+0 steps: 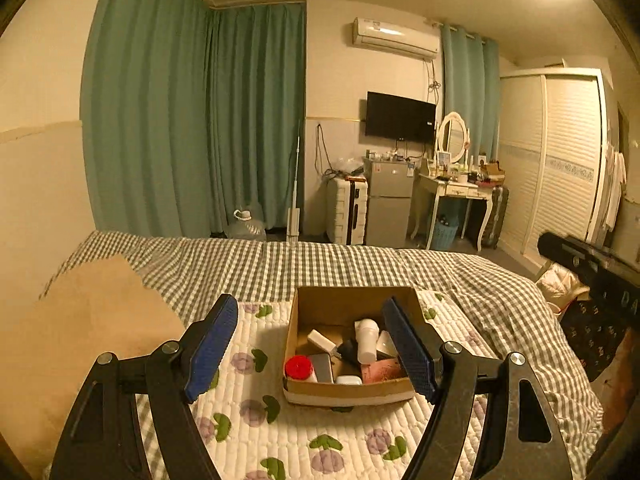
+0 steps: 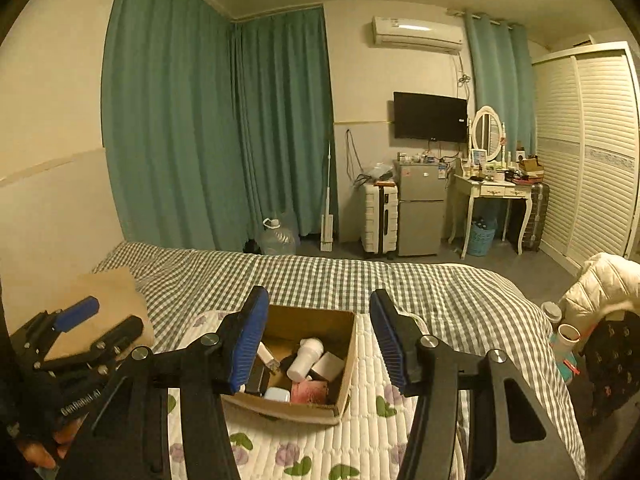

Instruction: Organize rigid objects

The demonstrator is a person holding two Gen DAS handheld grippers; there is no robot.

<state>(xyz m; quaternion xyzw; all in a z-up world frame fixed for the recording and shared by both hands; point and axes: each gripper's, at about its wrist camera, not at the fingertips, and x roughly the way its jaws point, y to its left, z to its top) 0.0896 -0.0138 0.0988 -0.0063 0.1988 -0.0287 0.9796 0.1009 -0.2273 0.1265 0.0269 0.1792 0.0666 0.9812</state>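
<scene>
teal curtains (image 1: 192, 120) hang beside a wall tv (image 1: 401, 116); a small fridge (image 1: 389, 204) stands between a white suitcase (image 1: 347, 210) and a dressing table (image 1: 460, 192).

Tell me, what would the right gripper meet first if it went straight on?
Probably the cardboard box on the bed: the open right gripper points at it, likely reaching its white bottle first, though depth is unclear.

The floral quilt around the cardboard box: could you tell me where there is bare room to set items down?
The floral quilt lies bare left of the cardboard box, toward the tan pillow, and in front of the box. Bare gingham bedspread lies behind. The box itself is crowded.
</scene>
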